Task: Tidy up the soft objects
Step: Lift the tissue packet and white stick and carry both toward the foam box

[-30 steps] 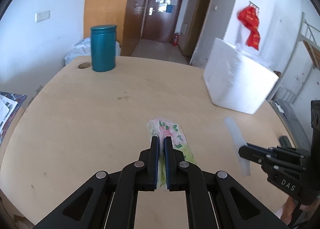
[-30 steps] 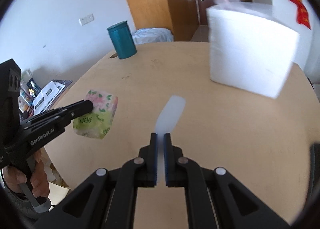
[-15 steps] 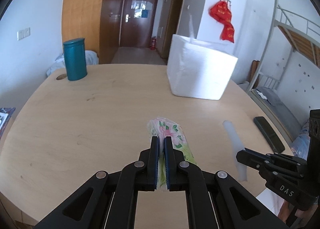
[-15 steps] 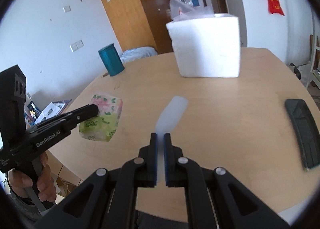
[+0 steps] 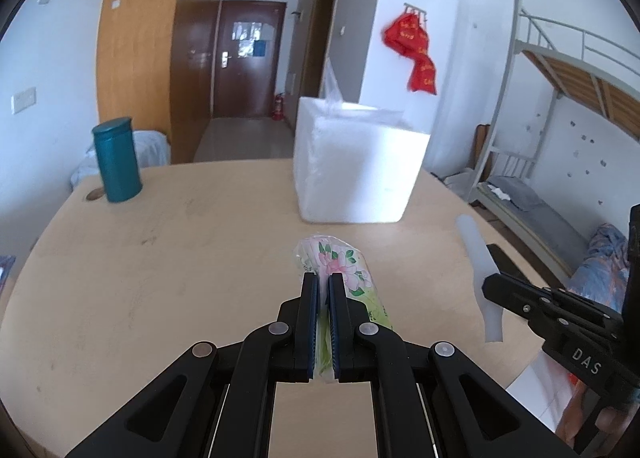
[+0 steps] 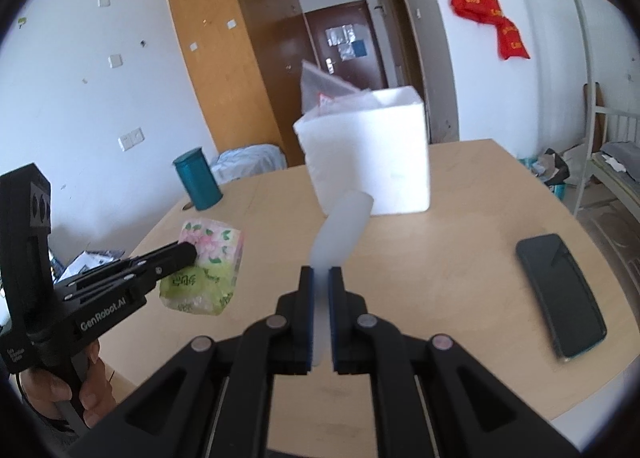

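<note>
My left gripper (image 5: 324, 278) is shut on a floral green-and-pink tissue pack (image 5: 340, 262) and holds it above the round wooden table (image 5: 160, 258). The pack also shows in the right wrist view (image 6: 208, 258), with the left gripper (image 6: 188, 254) clamped on it. My right gripper (image 6: 320, 272) is shut on a pale translucent soft strip (image 6: 344, 226), which sticks up and forward; it also shows in the left wrist view (image 5: 478, 258). A white foam box (image 5: 356, 170) with clear plastic inside stands ahead at the table's far side, also in the right wrist view (image 6: 368, 162).
A teal canister (image 5: 116, 160) stands at the table's far left. A black phone (image 6: 560, 290) lies on the table's right side. A bunk bed (image 5: 560, 118) stands to the right, and a doorway and wooden wardrobe lie behind the table.
Both grippers have risen and swung toward the foam box with their objects still held. The box now sits centred ahead, and the phone has come into the right view.
</note>
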`<state>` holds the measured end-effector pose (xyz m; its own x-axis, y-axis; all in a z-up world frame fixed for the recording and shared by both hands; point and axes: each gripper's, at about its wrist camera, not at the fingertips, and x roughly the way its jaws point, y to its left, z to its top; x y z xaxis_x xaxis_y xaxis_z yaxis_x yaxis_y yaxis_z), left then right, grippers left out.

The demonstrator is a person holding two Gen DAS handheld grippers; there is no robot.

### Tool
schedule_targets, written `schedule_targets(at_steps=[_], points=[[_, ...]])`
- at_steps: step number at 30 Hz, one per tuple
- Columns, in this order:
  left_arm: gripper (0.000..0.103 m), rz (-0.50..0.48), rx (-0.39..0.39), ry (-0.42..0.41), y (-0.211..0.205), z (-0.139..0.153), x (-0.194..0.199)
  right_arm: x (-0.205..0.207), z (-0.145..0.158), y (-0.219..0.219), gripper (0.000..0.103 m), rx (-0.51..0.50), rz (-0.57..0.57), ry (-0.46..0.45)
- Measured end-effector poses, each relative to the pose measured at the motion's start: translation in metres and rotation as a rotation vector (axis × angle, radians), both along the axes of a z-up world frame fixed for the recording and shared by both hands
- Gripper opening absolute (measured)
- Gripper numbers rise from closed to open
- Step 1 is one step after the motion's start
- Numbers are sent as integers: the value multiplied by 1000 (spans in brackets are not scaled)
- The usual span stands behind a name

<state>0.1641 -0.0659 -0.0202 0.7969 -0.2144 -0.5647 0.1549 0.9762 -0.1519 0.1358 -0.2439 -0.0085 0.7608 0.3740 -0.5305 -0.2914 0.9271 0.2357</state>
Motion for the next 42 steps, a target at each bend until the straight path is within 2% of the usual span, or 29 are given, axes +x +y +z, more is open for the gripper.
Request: schedule_targets(at_steps=[11,21,29,42], points=[[6,-76,21,-63,-18,25,19,15,17,-13,9,-4,-38,-52],[6,-68,16,-117,-23,49,37,38,33,-15,9,-25,-31,-90],[6,-80,11,-129,-30,58,53,57,45,-15,9,-34,-12,-110],[6,-122,-28,-178,-36,83,91,108,65,-16,9,-29,26,-114]])
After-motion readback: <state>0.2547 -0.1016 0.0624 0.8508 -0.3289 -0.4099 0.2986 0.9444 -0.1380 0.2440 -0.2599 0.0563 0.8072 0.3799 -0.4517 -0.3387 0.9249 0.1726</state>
